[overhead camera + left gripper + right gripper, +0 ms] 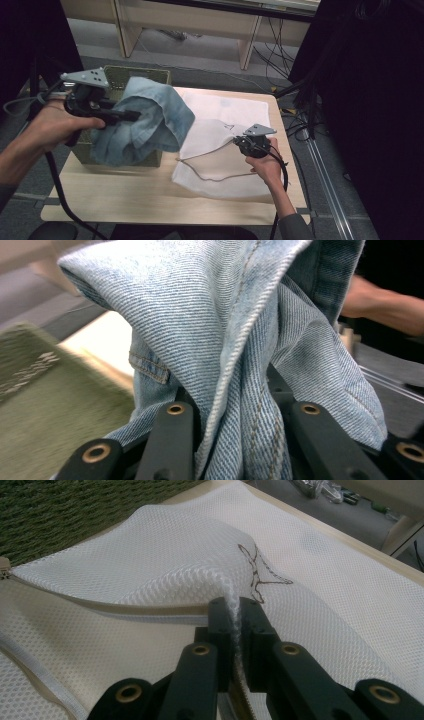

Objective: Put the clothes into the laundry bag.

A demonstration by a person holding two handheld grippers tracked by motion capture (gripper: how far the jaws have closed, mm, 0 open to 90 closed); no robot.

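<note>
The left gripper (131,116) is clamped on a bunch of pale blue denim garment (145,122), which is lifted above the green basket (150,76) at the table's left and drapes down over the basket's front wall. The right gripper (237,141) is pinched tight on the upper edge of the white mesh laundry bag (225,111), raising that fold off the wooden table (125,195) beside the basket so the zipped mouth gapes toward the denim.

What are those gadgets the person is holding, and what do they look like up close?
Each hand carries a black handheld tool: the left tool and the right tool. Each has two long black jaws with brass-coloured rivets, a grey three-cornered plate with small holes on top, and a black cable trailing back. The person's right arm wears a grey sleeve.
</note>
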